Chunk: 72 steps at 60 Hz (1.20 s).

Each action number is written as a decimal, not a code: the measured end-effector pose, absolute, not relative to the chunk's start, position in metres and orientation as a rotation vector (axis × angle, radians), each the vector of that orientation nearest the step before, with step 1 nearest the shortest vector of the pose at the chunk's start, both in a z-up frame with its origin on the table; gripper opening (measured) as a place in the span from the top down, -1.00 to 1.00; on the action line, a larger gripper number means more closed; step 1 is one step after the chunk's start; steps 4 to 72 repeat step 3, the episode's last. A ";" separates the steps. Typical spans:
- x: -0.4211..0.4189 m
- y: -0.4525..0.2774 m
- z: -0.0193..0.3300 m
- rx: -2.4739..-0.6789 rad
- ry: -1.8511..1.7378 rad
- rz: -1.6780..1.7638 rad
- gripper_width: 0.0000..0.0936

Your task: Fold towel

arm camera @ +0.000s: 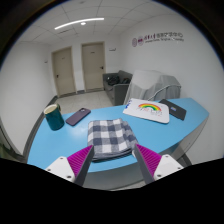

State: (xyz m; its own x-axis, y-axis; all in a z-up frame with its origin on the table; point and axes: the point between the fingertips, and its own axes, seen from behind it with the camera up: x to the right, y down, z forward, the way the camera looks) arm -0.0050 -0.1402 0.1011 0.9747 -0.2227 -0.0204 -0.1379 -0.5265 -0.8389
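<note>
A black-and-white checked towel [108, 135] lies as a folded square on the blue table [60, 145], near its front edge. My gripper [112, 160] hovers just in front of the towel, with the two magenta-padded fingers [78, 160] spread wide to either side of the towel's near edge. The fingers are open and hold nothing. The towel's near edge lies just ahead of and between the fingertips.
A dark green mug [53, 116] stands at the table's left, a dark phone [77, 117] beside it. A white sheet with a rainbow drawing [148, 108] and a dark object [177, 109] lie at the right. Doors and a chair stand beyond the table.
</note>
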 end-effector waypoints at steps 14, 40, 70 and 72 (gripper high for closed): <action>-0.020 -0.160 0.113 -2.130 0.249 -0.080 -0.80; -0.020 -0.160 0.113 -2.130 0.249 -0.080 -0.80; -0.020 -0.160 0.113 -2.130 0.249 -0.080 -0.80; -0.020 -0.160 0.113 -2.130 0.249 -0.080 -0.80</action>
